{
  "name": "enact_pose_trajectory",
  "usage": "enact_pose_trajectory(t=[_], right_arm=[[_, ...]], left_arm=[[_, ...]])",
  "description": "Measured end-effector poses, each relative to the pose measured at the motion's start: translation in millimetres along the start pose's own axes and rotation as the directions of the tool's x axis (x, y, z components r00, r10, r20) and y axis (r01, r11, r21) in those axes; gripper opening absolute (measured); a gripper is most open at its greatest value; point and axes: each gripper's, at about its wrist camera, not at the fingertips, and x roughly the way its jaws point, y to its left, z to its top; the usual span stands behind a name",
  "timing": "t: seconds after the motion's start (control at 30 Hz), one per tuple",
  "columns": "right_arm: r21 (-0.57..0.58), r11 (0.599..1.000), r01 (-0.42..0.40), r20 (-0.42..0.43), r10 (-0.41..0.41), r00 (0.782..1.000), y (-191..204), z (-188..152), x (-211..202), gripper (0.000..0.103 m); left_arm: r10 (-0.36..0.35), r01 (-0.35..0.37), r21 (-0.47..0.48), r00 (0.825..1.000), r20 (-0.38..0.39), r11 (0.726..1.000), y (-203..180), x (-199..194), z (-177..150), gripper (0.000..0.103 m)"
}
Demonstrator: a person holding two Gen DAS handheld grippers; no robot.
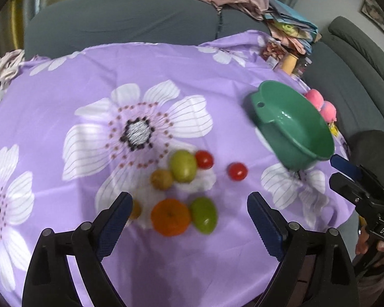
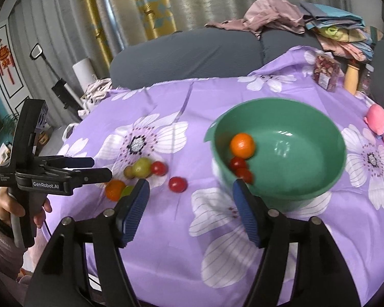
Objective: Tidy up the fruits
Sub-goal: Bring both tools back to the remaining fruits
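Observation:
A green bowl (image 2: 289,153) stands on the purple flowered cloth and holds an orange (image 2: 242,145) and two red tomatoes (image 2: 240,168). It also shows in the left wrist view (image 1: 294,125). Loose fruit lies on the cloth: an orange (image 1: 170,217), two green fruits (image 1: 183,165), two brown nuts (image 1: 161,179) and two tomatoes (image 1: 237,171). My left gripper (image 1: 189,217) is open just above the orange and a green fruit (image 1: 204,215). My right gripper (image 2: 190,199) is open and empty near the bowl's front rim, close to a loose tomato (image 2: 178,184).
A pink plush toy (image 2: 382,125) lies right of the bowl. A snack packet (image 2: 325,73) and a wooden bottle (image 2: 352,78) stand at the table's far right. A grey sofa (image 1: 130,18) with piled clothes (image 2: 327,28) runs behind the table.

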Motion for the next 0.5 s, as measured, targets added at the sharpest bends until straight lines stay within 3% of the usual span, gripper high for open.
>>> enact_pose_trajectory(t=[0.5], right_arm=[[-0.064, 0.996, -0.062, -0.097, 0.055, 0.994, 38, -12, 26, 0.068]], left_arm=[[0.041, -0.042, -0.06, 0.999, -0.014, 0.997, 39, -10, -28, 0.091]])
